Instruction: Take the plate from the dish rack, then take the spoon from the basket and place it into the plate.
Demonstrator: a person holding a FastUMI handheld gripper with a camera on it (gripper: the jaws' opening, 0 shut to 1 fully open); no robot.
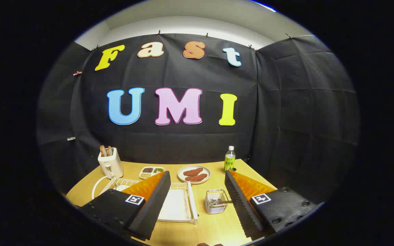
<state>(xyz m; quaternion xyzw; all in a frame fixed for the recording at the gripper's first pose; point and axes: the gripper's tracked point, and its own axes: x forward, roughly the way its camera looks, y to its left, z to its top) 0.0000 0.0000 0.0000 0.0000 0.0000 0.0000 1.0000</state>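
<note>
Hand-held gripper (197, 191) spread wide (fingers empty).

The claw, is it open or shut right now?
Open. The claw has its two fingers spread wide apart, gripping nothing; the white tray and wire basket show on the table between them.

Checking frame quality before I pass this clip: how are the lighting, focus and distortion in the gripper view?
Gripper view: even overhead light, soft shadows, no harsh glare on the table; strong fisheye bending at the edges; toaster, bottle and basket are sharp though small; the open gripper is in focus, its left finger covering part of the dish rack.
</note>
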